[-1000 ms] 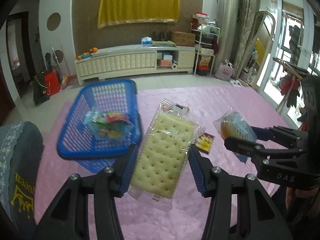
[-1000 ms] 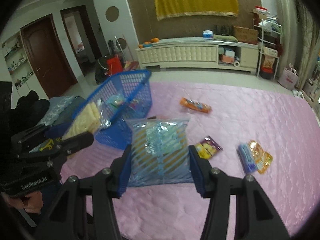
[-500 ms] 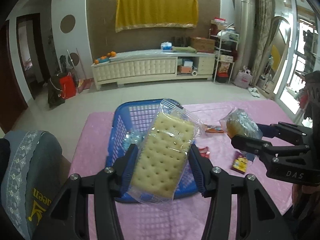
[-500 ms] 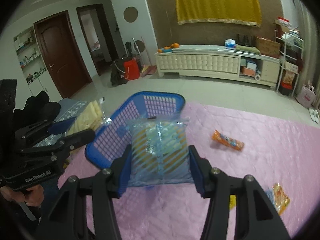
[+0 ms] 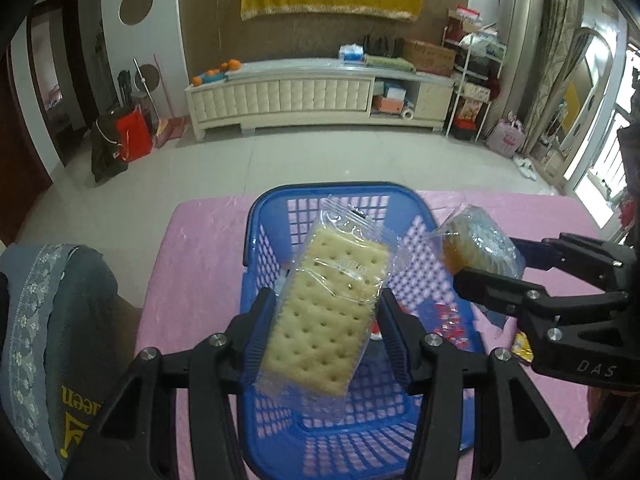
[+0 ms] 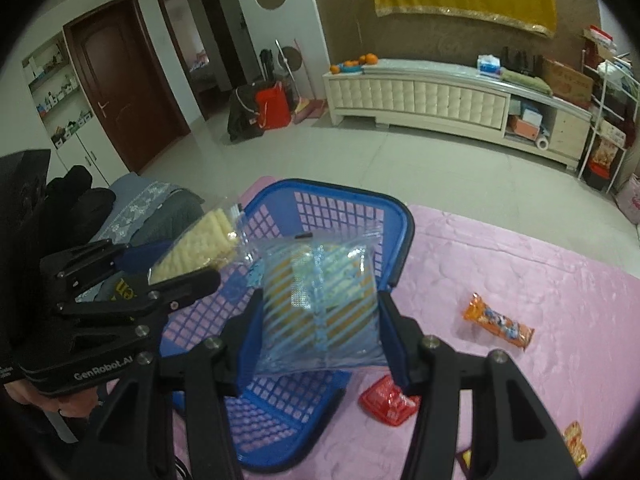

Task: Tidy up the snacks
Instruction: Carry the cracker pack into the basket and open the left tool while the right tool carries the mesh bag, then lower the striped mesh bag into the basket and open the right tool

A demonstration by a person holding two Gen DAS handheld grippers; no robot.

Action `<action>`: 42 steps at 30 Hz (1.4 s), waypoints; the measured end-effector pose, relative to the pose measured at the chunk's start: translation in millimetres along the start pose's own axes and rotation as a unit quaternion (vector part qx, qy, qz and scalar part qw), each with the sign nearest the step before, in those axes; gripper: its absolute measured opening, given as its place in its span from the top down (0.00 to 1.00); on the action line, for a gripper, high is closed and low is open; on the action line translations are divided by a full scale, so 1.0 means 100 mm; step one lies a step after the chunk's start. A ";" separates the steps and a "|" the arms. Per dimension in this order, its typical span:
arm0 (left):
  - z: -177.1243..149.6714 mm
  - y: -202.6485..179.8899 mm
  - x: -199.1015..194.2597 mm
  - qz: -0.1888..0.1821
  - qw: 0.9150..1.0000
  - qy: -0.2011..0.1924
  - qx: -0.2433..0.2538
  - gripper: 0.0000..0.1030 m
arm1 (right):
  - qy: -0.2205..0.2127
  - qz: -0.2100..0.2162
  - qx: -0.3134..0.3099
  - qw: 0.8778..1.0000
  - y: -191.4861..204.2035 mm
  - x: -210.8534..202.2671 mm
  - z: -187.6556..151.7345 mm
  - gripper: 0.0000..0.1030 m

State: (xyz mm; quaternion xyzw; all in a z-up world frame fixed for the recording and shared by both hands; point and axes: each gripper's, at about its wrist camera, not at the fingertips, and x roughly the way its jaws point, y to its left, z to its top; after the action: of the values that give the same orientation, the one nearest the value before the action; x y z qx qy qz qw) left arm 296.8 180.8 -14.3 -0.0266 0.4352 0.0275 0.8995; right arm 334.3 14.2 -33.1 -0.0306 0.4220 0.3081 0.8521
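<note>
Crackers [image 5: 324,316] clamped in our left hand-held gripper [image 5: 326,334], striped blue bag [image 6: 320,304] gripped in the right hand-held gripper [image 6: 320,330], both above the blue basket [image 5: 276,452].

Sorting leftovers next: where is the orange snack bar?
In the right wrist view, the orange snack bar lies on the pink cloth, right of the blue basket.

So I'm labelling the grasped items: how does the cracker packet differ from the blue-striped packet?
The cracker packet is clear, showing pale dotted crackers; the blue-striped packet is tinted with diagonal stripes. The cracker packet is long and narrow and sits in the left hand-held gripper; the striped one is squarer, in the right hand-held gripper. Both hang over the blue basket.
</note>
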 end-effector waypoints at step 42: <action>-0.46 0.56 -0.41 0.002 1.000 0.007 -0.030 0.25 | 0.051 0.045 -0.031 0.997 0.57 0.12 -0.06 0.44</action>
State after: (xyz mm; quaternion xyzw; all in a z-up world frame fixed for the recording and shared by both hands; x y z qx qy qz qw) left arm 231.1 232.4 -12.0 -0.0534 0.4403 0.0421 0.8953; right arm 304.4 64.4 -34.0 -0.0541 0.4561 0.3571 0.8133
